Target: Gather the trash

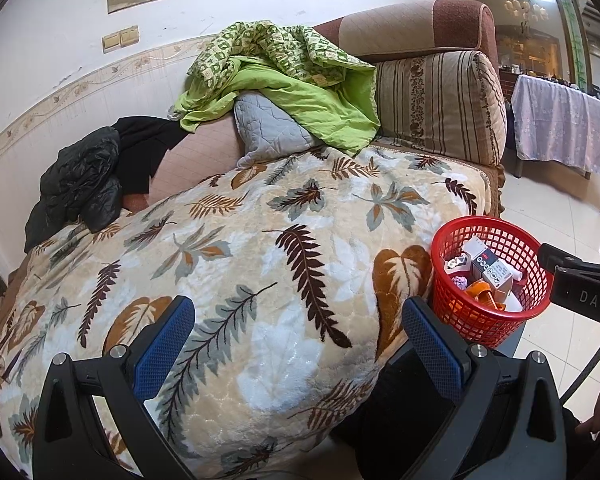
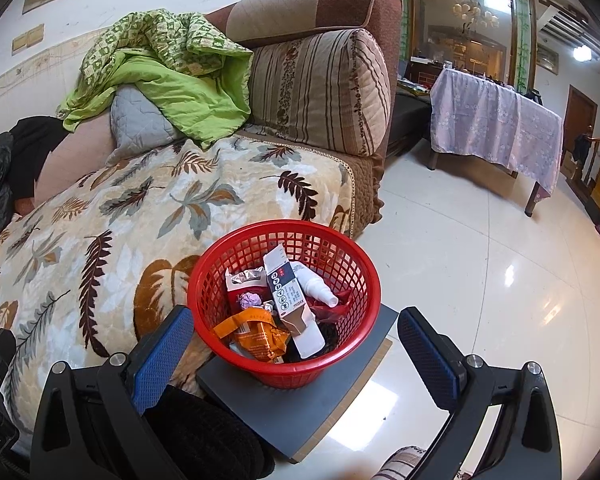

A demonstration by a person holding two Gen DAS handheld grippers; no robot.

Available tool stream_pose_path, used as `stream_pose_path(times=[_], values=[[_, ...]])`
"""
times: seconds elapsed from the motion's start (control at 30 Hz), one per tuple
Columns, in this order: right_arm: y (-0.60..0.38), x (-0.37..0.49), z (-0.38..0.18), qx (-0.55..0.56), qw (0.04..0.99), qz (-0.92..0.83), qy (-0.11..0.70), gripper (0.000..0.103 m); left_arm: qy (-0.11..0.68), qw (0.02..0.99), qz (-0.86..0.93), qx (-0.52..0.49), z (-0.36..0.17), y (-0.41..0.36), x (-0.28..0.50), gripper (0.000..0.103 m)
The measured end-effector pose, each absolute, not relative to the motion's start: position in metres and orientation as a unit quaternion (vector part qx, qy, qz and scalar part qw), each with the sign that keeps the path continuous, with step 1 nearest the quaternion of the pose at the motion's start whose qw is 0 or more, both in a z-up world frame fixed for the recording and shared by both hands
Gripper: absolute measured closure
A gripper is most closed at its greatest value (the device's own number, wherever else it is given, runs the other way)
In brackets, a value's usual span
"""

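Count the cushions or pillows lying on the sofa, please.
2. A striped cushion leans on the sofa arm; a grey quilted pillow lies partly under the green quilt. More may be hidden.

Left hand-held gripper (image 1: 298,344) open over leaf blanket (image 1: 260,240); red basket (image 1: 490,276) of trash at right

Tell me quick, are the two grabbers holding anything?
Left gripper: open, holding nothing.
Right gripper: open, holding nothing.
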State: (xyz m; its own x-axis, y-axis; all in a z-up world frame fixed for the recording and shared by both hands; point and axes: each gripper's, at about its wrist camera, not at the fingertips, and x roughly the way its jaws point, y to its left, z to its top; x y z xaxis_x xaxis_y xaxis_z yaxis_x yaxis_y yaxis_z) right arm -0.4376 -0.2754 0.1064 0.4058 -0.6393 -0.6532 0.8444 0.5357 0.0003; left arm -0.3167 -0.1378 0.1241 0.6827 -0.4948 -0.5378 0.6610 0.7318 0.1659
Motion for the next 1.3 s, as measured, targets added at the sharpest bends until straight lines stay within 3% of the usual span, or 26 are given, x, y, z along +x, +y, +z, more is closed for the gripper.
stream_pose_path(times=[1.3], values=[[-0.2755, -0.4370, 0.1030, 0.167, 0.822, -0.449, 0.308, 0.000, 0.237, 0.901, -0.320, 0.175, 0.1240, -0.1384, -0.3177, 0.000]])
